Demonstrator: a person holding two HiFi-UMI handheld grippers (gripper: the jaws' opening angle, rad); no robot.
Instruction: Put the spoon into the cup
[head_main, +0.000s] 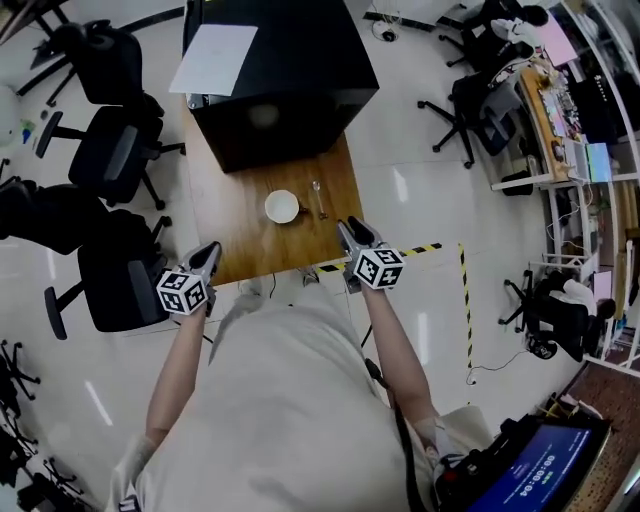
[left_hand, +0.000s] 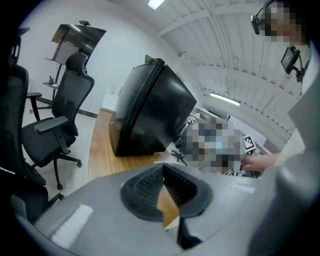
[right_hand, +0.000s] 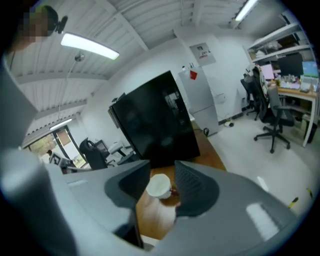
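We see a wooden table (head_main: 230, 200) just ahead of the fingers (head_main: 352, 235), with a big black box (head_main: 290, 100) at its far end. Black chairs (head_main: 110, 160) stand left of the fingers on a shiny white floor (head_main: 440, 200).

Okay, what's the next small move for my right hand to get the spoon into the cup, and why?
Probably ease the right gripper forward and down onto the spoon. The spoon lies untouched on the table, just right of the cup. The right gripper's fingers stand apart with nothing between them, near the table's front edge, and it is the closer one.
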